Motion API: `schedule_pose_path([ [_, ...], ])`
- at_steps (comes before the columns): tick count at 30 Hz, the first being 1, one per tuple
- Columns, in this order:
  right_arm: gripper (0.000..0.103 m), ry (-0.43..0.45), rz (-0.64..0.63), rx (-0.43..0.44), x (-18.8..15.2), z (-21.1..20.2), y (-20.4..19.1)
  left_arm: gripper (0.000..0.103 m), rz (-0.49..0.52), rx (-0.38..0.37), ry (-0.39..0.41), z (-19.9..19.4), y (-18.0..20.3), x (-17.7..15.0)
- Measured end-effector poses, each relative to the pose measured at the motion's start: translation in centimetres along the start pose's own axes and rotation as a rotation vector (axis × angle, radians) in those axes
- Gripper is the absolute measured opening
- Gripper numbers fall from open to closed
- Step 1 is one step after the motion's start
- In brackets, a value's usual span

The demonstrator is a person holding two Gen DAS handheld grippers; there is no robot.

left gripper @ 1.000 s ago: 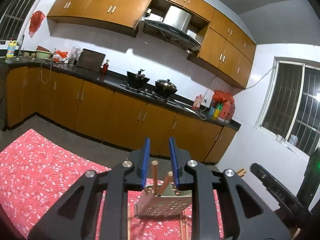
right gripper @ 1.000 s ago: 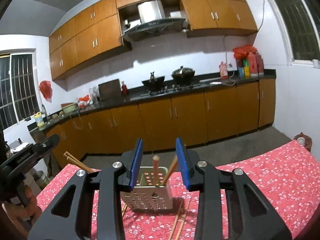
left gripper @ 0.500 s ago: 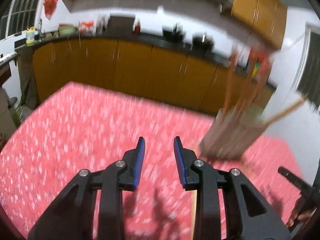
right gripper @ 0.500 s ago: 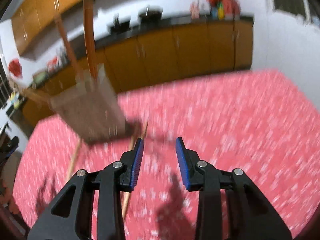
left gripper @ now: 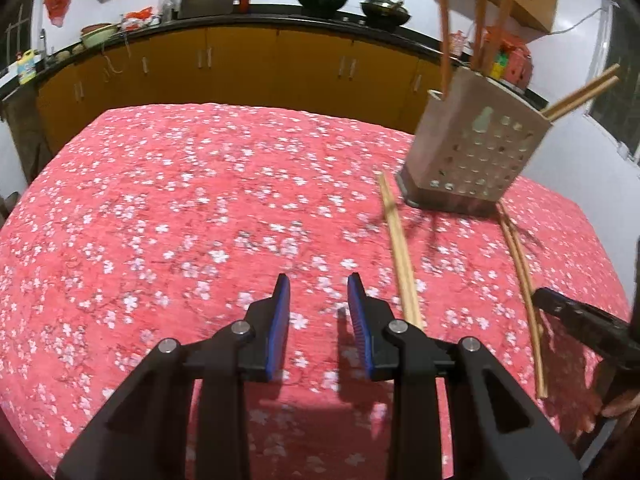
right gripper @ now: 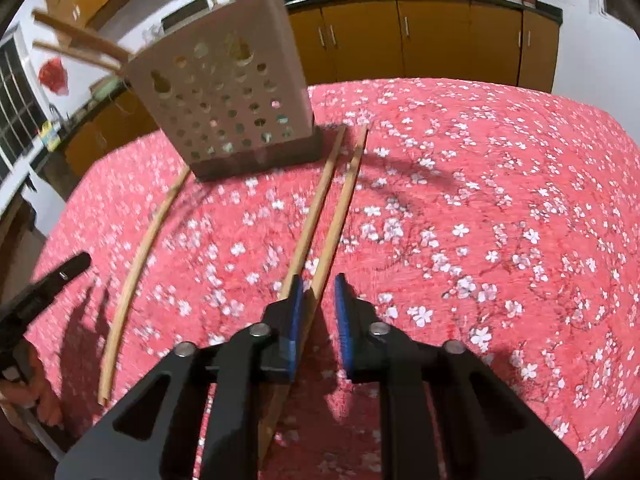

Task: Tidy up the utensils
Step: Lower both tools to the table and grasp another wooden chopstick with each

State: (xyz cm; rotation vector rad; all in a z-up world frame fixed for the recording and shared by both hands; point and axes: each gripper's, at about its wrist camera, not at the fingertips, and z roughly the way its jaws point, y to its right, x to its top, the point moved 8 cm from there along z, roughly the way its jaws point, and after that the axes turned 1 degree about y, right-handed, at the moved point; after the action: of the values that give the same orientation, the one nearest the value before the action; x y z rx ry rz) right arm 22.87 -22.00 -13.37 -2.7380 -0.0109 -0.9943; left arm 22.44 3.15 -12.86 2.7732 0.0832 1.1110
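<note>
Closing right fingers point(right gripper: 344, 312) around one of four loose chopsticks point(right gripper: 342, 208); left fingers point(left gripper: 280, 312) apart, empty.

Desk covering: red cloth point(left gripper: 160, 208), matt, soft-looking weave, printed with small white blossoms.

Utensil holder point(left gripper: 472, 152): grey sheet metal, dull brushed finish, walls punched with round holes; darker base band.

Chopsticks on the cloth point(right gripper: 332, 200): pale wood or bamboo, smooth, unvarnished-looking, matt. Chopsticks standing in the holder point(left gripper: 442, 20): darker reddish-brown wood, slight sheen.

Left tongs point(left gripper: 316, 300): black plastic arms, matt, with bright metal screw heads; pads point(left gripper: 282, 320) of blue ribbed rubber or plastic.

Right tongs point(right gripper: 318, 300): same black matt plastic, same blue ribbed pads.

Cabinets point(left gripper: 248, 64): orange-brown wood-look fronts, smooth, semi-gloss, metal handles.

Worktop point(left gripper: 280, 20): black, glossy.
</note>
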Motion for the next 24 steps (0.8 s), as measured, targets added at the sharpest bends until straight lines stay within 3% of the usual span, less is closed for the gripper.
schedule_pose_path([
  [5, 0.007, 0.021, 0.009, -0.091, 0.7, 0.2, 1.9, 0.031, 0.025, -0.082, -0.025, 0.4, 2.1, -0.2],
  [11, 0.007, 0.032, 0.041, -0.110, 1.0, -0.1, 3.9, 0.030, 0.059, -0.130, -0.060, 0.7, 3.6, -1.3],
  [24, 0.007, 0.033, 0.017, -0.122, 1.0, 0.0, 3.5, 0.026, 0.171, -0.087, -0.108, 1.7, 5.3, -3.0],
])
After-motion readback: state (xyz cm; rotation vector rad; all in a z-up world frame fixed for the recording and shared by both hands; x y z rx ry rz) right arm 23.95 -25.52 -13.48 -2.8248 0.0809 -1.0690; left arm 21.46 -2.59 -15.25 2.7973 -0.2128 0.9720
